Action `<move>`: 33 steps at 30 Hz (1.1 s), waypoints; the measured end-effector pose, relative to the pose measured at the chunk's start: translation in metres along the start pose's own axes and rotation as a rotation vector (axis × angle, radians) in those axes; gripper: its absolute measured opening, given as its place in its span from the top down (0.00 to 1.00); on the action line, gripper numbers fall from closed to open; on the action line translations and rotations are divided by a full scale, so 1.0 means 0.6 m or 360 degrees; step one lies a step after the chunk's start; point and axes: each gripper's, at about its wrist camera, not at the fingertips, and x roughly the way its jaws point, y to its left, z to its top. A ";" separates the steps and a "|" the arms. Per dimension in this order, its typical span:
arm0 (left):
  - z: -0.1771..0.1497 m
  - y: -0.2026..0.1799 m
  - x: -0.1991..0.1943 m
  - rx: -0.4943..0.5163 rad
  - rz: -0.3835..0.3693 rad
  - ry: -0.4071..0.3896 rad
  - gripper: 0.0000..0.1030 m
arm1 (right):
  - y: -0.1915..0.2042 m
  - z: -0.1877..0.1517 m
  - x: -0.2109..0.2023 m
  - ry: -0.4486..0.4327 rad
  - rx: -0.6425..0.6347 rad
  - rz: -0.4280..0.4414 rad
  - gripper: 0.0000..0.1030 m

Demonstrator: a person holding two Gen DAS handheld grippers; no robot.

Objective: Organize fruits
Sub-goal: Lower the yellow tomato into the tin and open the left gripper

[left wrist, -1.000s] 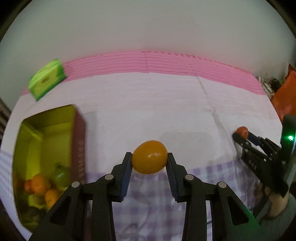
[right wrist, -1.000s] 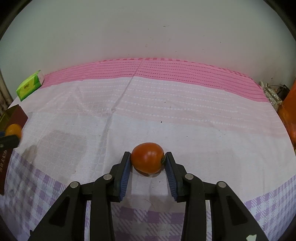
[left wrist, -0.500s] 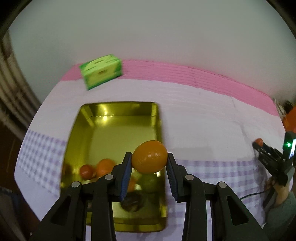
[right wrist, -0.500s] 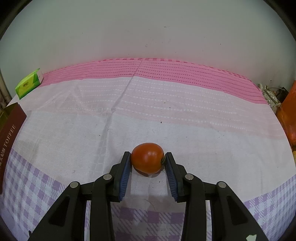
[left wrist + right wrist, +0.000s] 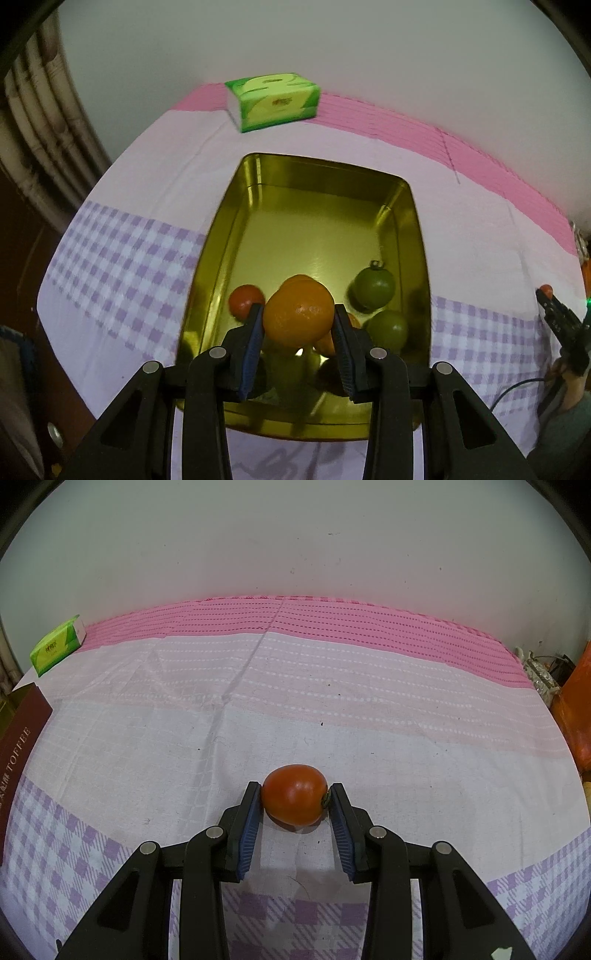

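Observation:
My left gripper (image 5: 298,320) is shut on an orange (image 5: 299,314) and hangs over the near half of a gold tin (image 5: 317,221). Inside the tin lie a red tomato (image 5: 245,299), two green fruits (image 5: 373,286) (image 5: 388,328) and more orange fruit partly hidden behind the held orange. My right gripper (image 5: 295,800) is shut on a red tomato (image 5: 294,794) that rests on the tablecloth (image 5: 258,709). In the left wrist view that gripper (image 5: 546,295) shows small at the far right, with the tomato at its tip.
A green tissue pack (image 5: 273,99) lies beyond the tin by the wall; it also shows as a tissue pack (image 5: 57,646) at the far left of the right wrist view. The tin's dark red side (image 5: 18,734) reads TOFFEE. An orange object (image 5: 576,709) stands at the right edge.
My left gripper has carried the orange leftward from the open cloth to above the gold tin and has rolled. The right gripper and its tomato have stayed put.

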 end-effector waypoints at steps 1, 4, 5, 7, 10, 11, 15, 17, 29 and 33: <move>0.000 0.005 -0.001 -0.0010 0.0001 -0.0001 0.64 | 0.000 0.000 0.000 0.0000 0.0000 -0.0001 0.66; 0.001 0.017 -0.003 -0.0031 0.0004 0.0005 0.63 | 0.000 0.000 0.000 0.0000 0.0000 0.0000 0.66; 0.000 0.020 -0.003 -0.0036 0.0008 0.0007 0.64 | 0.000 0.000 0.000 0.0000 0.0001 0.0000 0.66; -0.003 0.024 0.000 -0.0038 0.0007 0.0021 0.63 | 0.000 0.000 0.000 0.0000 0.0000 0.0000 0.66; -0.014 0.019 0.002 -0.0015 -0.0026 0.0051 0.63 | 0.001 0.000 0.000 0.0000 -0.0001 -0.0001 0.66; -0.019 0.012 0.004 0.0010 -0.0031 0.0060 0.63 | 0.000 0.000 0.000 0.0000 0.0000 0.0000 0.66; -0.033 -0.001 0.017 0.0054 -0.0035 0.0099 0.63 | 0.001 0.000 0.000 0.0000 0.0000 -0.0001 0.66; -0.037 -0.002 0.024 0.0053 -0.0037 0.0124 0.63 | 0.001 0.000 0.000 0.0000 -0.0001 -0.0001 0.66; -0.041 -0.002 0.045 0.0092 0.0023 0.0158 0.63 | -0.002 0.000 -0.001 0.0001 0.0010 0.0015 0.66; -0.041 -0.007 0.047 0.0112 0.0036 0.0159 0.62 | -0.005 0.000 -0.001 0.0003 0.0022 0.0026 0.66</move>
